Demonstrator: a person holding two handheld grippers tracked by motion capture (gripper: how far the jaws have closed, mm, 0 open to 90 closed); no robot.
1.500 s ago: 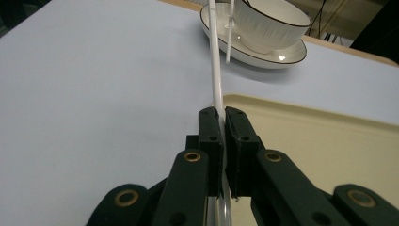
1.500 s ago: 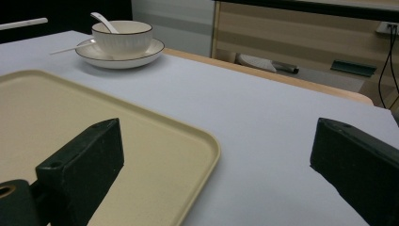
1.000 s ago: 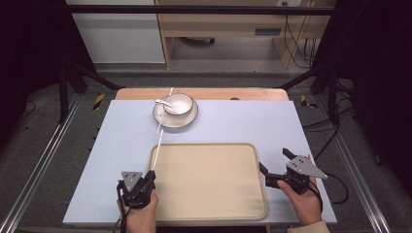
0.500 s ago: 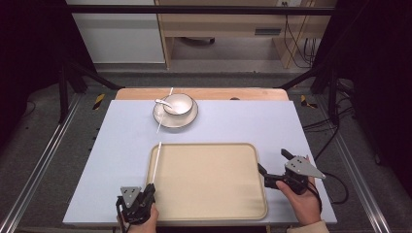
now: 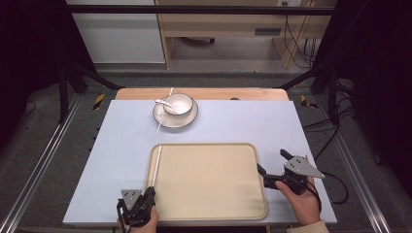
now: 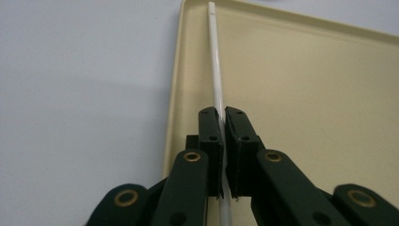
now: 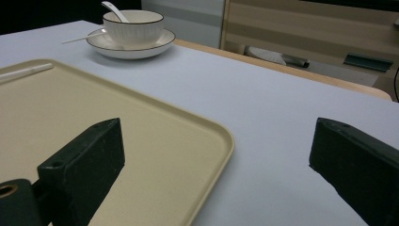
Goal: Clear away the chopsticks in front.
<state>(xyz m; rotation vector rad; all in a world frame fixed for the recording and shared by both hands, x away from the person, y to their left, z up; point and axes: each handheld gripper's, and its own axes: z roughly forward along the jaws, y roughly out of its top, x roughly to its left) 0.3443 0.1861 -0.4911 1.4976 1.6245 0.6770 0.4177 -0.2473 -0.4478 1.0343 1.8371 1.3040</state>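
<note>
The left tool pinches a thin white chopstick near its lower end; the stick runs along the left inner edge of the beige tray, which sits on the counter. It looks light, stiff and smooth, likely to pivot or slip in so narrow a grip; holding nearer the middle should steady it. The right tool rests spread wide, holding nothing, beside the tray's right rim
</note>
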